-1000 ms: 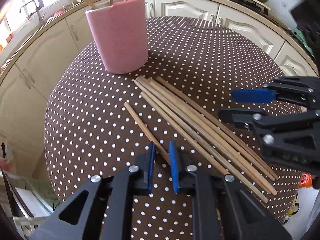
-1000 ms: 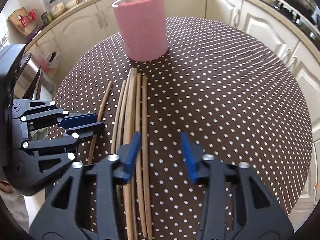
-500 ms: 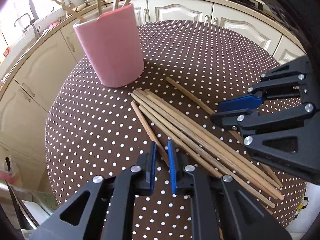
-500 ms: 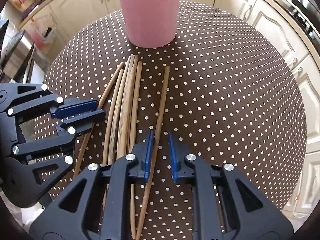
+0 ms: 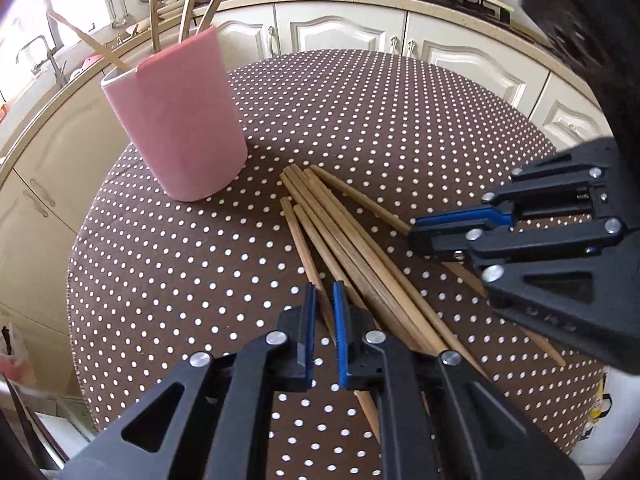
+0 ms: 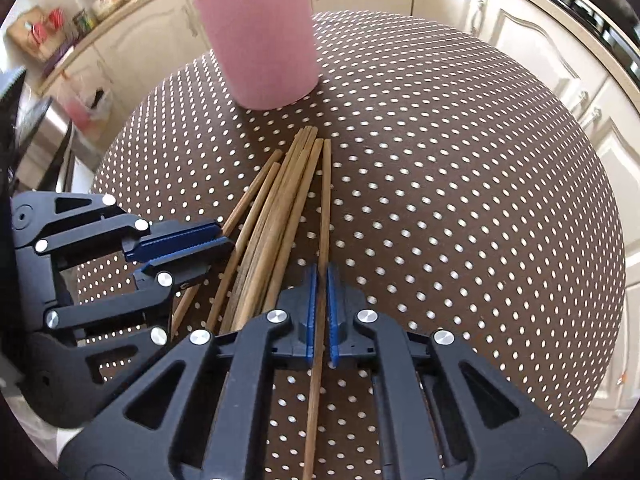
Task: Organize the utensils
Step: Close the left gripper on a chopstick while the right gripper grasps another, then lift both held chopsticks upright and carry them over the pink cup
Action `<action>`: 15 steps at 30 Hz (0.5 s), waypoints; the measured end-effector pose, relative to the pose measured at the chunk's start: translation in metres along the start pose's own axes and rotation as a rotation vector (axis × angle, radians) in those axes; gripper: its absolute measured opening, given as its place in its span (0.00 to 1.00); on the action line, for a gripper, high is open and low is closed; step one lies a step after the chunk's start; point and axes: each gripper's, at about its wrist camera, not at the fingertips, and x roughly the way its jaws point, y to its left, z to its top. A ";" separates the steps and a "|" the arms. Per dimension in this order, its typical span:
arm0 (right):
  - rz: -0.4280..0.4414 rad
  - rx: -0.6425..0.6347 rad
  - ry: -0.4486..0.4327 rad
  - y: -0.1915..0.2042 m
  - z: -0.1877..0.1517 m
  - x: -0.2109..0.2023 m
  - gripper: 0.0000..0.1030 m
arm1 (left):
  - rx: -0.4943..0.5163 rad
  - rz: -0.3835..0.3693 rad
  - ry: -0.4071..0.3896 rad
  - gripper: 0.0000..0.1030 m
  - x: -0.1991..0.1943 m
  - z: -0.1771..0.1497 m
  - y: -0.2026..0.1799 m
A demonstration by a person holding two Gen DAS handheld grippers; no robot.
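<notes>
Since the half-second before, my right tool [image 6: 319,312] had drawn its single chopstick [image 6: 325,208] back against the bundle, tips pointing at the pink holder. The polka-dot counter [image 5: 400,128] carried the pink holder [image 5: 180,120], standing upright with sticks in it, just beyond the loose chopsticks [image 5: 352,248]. My right tool reached low and level, pinched narrow on that one chopstick. My left tool [image 5: 323,332] sat close over the leftmost stick [image 5: 304,248], narrowed around it; whether it gripped I could not tell.
</notes>
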 end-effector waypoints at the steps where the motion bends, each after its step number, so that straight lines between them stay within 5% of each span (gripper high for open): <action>1: 0.009 0.010 -0.018 -0.004 -0.002 -0.004 0.05 | -0.007 0.000 -0.007 0.08 -0.001 0.002 0.000; 15: 0.135 0.086 -0.306 -0.039 -0.029 -0.083 0.05 | -0.069 0.006 -0.278 0.06 -0.069 0.008 0.004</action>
